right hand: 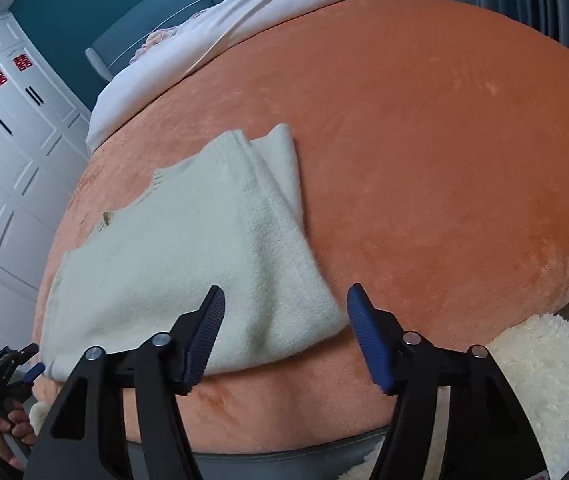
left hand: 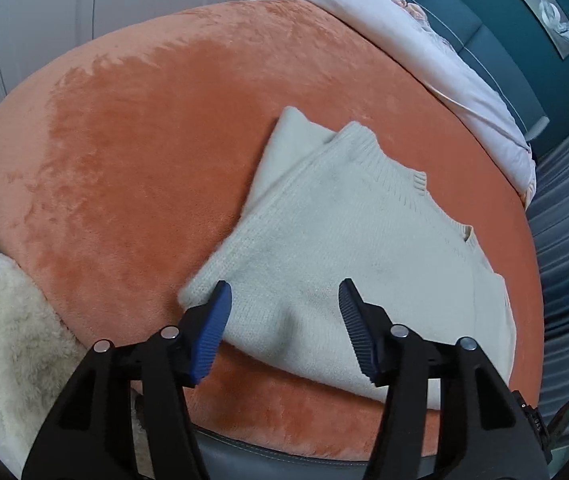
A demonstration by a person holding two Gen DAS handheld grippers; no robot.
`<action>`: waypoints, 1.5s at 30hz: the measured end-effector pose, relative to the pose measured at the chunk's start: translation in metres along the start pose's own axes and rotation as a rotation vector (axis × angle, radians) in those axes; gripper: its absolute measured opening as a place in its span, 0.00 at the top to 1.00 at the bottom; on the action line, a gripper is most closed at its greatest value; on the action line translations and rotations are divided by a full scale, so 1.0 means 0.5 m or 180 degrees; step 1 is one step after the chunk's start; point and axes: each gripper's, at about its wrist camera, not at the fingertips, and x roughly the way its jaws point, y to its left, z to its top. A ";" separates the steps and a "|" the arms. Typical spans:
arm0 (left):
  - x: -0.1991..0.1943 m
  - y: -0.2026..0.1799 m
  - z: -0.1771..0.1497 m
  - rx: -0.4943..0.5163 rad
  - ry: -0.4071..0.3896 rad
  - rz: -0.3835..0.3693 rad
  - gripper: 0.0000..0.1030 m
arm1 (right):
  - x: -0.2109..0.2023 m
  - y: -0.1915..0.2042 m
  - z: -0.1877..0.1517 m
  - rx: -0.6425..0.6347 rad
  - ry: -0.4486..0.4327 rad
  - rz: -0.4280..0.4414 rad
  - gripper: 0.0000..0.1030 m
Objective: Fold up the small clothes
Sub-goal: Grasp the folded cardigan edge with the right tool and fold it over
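— Where from the tongs?

— Straight ahead and just below both. Cream knit sweater spread on the orange plush bed cover, near hem running crosswise along the bed's front edge, long axis across both views. Left tongs over one near corner of the hem, right tongs over the other (neither nearer in any way worth counting; each with its own corner).

— State of the tongs?

— Both spread wide, holding nothing. Blue ribbed pads apart, knit showing between them, no cloth pinched.

— Look of the garment?

— Thick, soft, fuzzy weave; already doubled once, with a folded flap sticking out at the far corner. Ribbed neckline on the side edge, small tag there too. Slight hump in the hem between the left pads.

— Next, probably?

— Likely a pinch at each near corner, then a lift away toward the far edge. Risk judged: grabbing only the top layer.

— Anything else about?

— White fleecy throw hanging by the bed's front.
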 end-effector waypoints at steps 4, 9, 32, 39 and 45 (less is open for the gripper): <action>-0.005 0.016 -0.009 -0.0312 -0.0106 0.0106 0.47 | 0.078 -0.052 0.015 0.0299 0.0440 0.0036 0.32; -0.068 -0.005 -0.032 -0.0380 -0.0563 0.0456 0.17 | 0.078 -0.021 0.013 0.0297 0.0399 0.0269 0.30; -0.057 0.078 -0.080 -0.0696 0.0395 -0.0023 0.77 | -0.026 -0.090 -0.035 0.0294 0.0647 -0.0054 0.67; -0.049 0.088 -0.060 -0.0738 0.0347 0.0013 0.45 | -0.105 0.047 0.038 -0.0438 0.0080 0.0025 0.75; -0.032 0.094 -0.064 -0.0755 0.0357 0.0042 0.43 | 0.117 0.054 0.014 -0.0806 0.0579 -0.0330 0.87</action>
